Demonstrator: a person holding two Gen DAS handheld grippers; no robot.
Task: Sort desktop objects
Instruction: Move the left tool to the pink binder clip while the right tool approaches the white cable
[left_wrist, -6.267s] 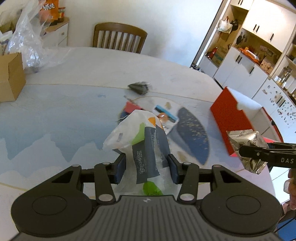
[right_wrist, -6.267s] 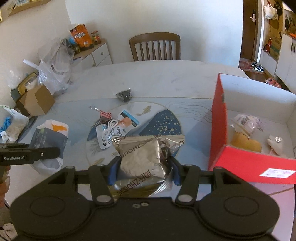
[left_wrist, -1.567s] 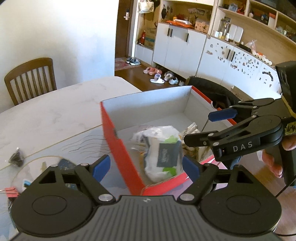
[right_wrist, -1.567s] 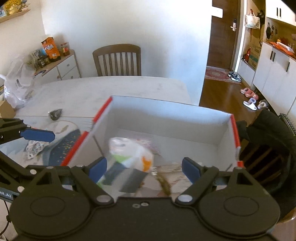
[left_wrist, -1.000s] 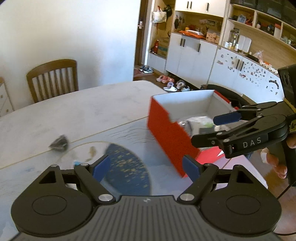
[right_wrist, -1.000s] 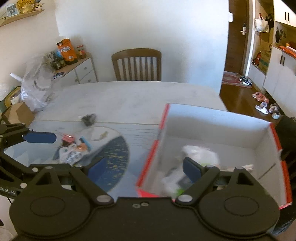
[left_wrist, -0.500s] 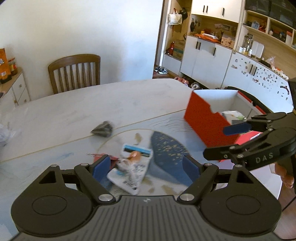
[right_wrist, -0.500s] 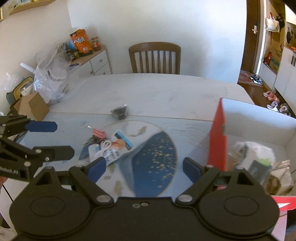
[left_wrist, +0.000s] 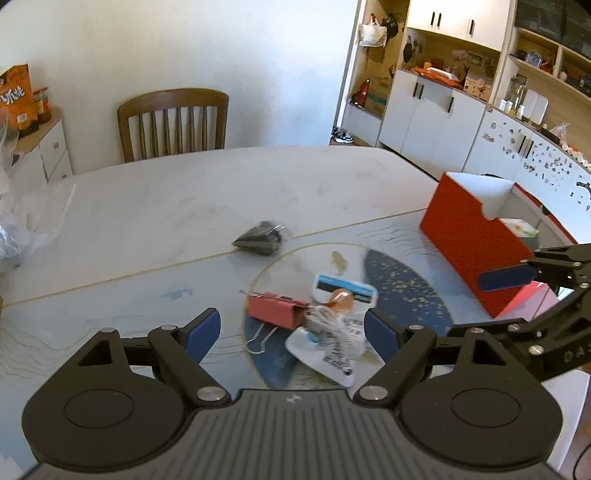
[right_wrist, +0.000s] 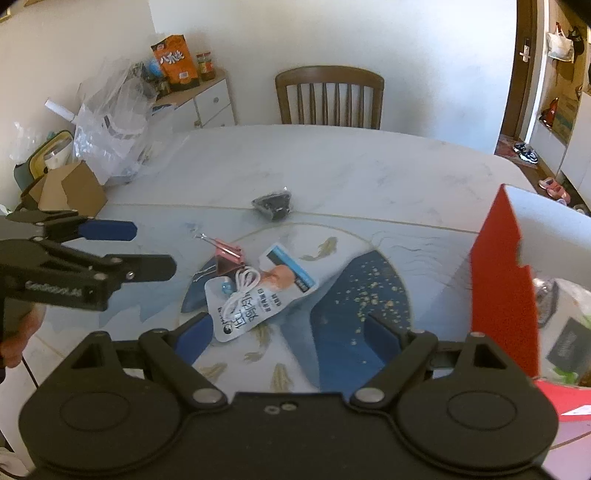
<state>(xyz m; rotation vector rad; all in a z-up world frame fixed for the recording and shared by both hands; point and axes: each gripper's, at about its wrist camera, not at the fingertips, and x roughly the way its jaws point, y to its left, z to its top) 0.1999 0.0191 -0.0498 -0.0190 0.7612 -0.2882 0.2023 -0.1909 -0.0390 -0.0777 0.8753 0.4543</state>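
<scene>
Both tools were held above the table (left_wrist: 184, 199) with nothing in them. The left gripper (left_wrist: 291, 332) had its two blue pads spread wide apart, and so did the right gripper (right_wrist: 288, 334). Under them lay a small pile of things on the round blue and white picture on the table top. The biggest thing was a flat white snack pouch (right_wrist: 258, 291) with a blue stripe at one end, a tan picture in the middle and dark writing on the other end. A thin white cable (right_wrist: 242, 284) lay curled in loops on top of the pouch. Just beside the pouch, touching it, was a pink binder clip (right_wrist: 229, 254) with silver wire handles sticking out. A bit farther away, on the gold line across the table, sat a small dark packet (right_wrist: 273, 203) in shiny clear wrap, apart from the pile. The red box (right_wrist: 506, 280) stood at the right side of the table, white on the inside. In it was a white bag (right_wrist: 569, 317) with a dark grey label and bits of green. A brown wooden chair (right_wrist: 328, 96) stood at the far side of the table.
</scene>
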